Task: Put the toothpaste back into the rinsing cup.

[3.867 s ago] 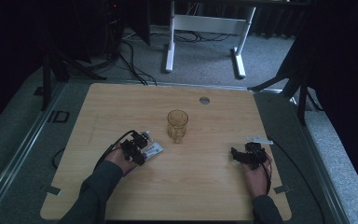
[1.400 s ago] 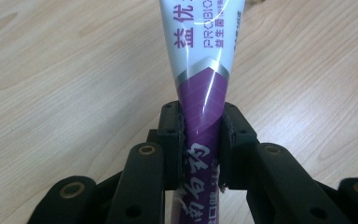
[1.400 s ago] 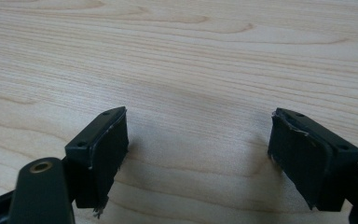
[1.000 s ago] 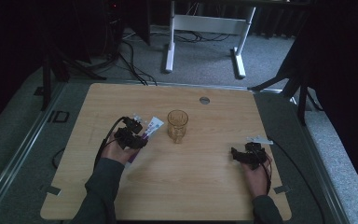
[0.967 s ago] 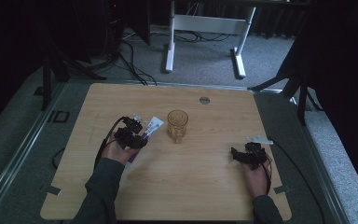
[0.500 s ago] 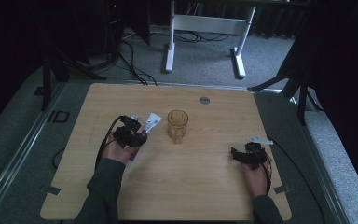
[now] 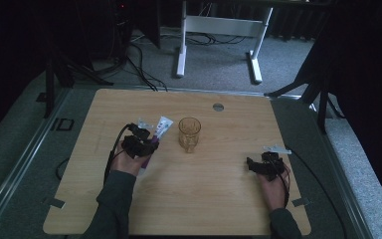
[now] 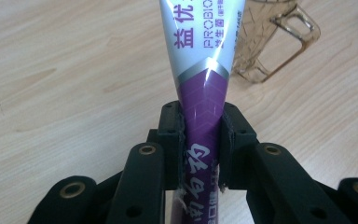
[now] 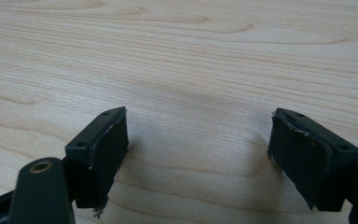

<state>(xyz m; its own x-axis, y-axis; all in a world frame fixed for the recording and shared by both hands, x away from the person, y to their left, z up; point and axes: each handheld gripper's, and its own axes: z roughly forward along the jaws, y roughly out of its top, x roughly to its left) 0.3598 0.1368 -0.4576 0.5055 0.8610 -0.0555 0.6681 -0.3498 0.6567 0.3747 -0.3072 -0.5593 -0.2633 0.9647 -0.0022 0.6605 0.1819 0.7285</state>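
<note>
Below both grippers spreads the pale wooden desk (image 7: 189, 199). Just beyond the left gripper (image 8: 200, 140) stands an amber clear plastic mug (image 8: 270, 42), probably empty. That gripper is clamped on a purple-and-white toothpaste tube (image 8: 203, 84). The right gripper (image 9: 198, 154) rests with jaws wide apart.

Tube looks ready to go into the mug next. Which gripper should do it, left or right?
Left, probably. The left gripper is already shut on the toothpaste tube, close beside the mug. The right gripper is open, over bare table.
</note>
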